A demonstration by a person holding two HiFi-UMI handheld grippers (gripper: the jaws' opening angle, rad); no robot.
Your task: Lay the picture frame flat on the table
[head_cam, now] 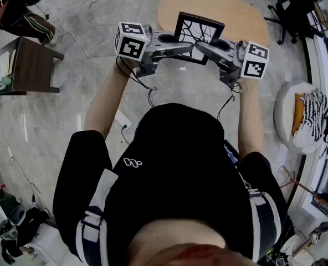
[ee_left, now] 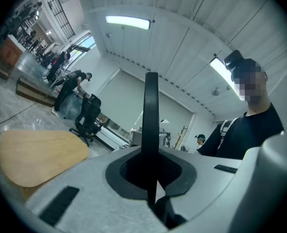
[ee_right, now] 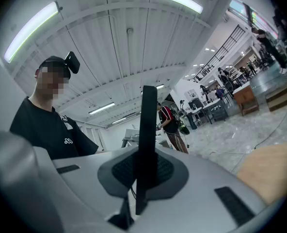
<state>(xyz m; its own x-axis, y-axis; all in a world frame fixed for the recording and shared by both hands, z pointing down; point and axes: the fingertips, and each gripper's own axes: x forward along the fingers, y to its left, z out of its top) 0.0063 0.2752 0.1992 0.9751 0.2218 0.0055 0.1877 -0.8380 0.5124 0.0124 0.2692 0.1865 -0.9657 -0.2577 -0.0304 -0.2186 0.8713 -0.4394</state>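
Observation:
The picture frame (head_cam: 197, 33) has a black border and a white sheet with black branching lines. It is held up at a tilt over the near edge of the oval wooden table (head_cam: 239, 15). My left gripper (head_cam: 182, 47) is shut on its lower left edge and my right gripper (head_cam: 204, 47) on its lower right edge. In the left gripper view the frame (ee_left: 151, 120) shows edge-on as a thin black bar rising from between the jaws of the left gripper (ee_left: 151, 181). The right gripper view shows the same bar (ee_right: 146, 135) clamped in the right gripper (ee_right: 142, 178).
A dark wooden side table (head_cam: 34, 65) stands on the floor at the left. An office chair (head_cam: 290, 10) is behind the table on the right, and a round white seat (head_cam: 288, 115) with striped cloth is beside it. Cables and a power strip (head_cam: 123, 121) lie on the floor.

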